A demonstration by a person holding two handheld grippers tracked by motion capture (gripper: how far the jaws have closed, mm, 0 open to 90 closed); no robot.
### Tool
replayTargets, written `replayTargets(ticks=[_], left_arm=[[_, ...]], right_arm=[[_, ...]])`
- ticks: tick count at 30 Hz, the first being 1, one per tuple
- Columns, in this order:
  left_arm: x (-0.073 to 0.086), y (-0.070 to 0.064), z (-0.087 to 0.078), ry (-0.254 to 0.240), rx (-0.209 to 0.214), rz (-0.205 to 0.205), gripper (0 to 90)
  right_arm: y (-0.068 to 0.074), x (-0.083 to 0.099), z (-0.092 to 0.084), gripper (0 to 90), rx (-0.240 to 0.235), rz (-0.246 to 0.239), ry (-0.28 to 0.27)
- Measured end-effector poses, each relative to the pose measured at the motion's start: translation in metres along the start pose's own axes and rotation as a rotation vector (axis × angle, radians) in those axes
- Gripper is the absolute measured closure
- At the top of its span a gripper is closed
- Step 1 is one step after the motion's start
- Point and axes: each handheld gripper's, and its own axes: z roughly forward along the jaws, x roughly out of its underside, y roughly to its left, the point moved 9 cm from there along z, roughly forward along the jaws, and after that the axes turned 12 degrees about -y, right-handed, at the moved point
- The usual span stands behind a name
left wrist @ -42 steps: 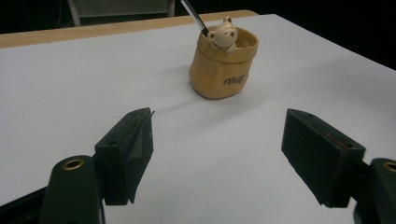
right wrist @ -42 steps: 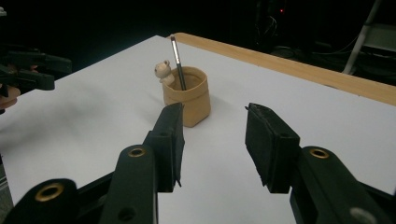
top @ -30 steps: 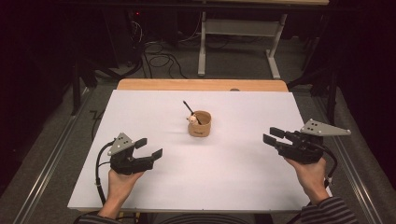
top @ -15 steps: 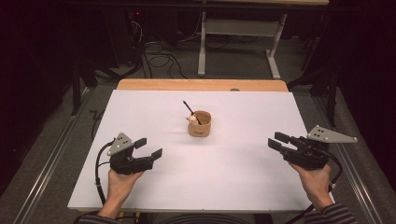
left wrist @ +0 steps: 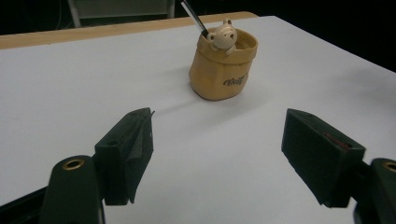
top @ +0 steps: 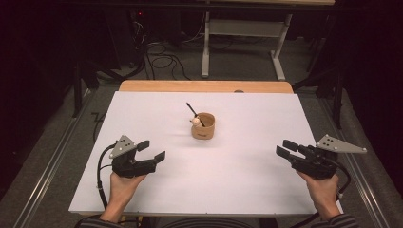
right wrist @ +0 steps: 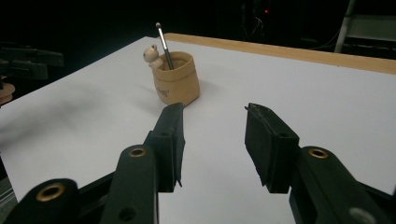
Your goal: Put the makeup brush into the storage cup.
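Note:
A small tan pot (top: 203, 126) shaped like a sack, with a little bear figure (top: 195, 121) on its rim and a thin dark brush (top: 192, 111) leaning out of it, stands near the middle of the white table top (top: 237, 180). The pot (left wrist: 222, 66) also shows ahead of the left jaws, and the pot (right wrist: 177, 78) ahead of the right ones. My left gripper (top: 151, 151) rests low at the front left, open and empty. At the front right my right gripper (top: 286, 148) is held open, nothing between its jaws. Both point toward the pot from a distance.
A wooden strip (top: 204, 86) borders the table's far edge. Beyond it stand a metal desk frame (top: 242, 42) and loose cables (top: 161, 59) on a dark floor. Metal rails (top: 47, 166) run along both sides of the table.
My right gripper has drifted toward the table's right front edge and sunk a little. The left gripper and the pot stayed where they were.

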Motion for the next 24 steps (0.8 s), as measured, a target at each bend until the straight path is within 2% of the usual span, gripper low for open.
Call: replayTargets(ticks=[24], left_arm=[[0.000, -0.001, 0.000, -0.002, 0.002, 0.001, 25.4]], right_arm=[[-0.009, 0.025, -0.002, 59.3, 0.043, 0.000, 0.019]])
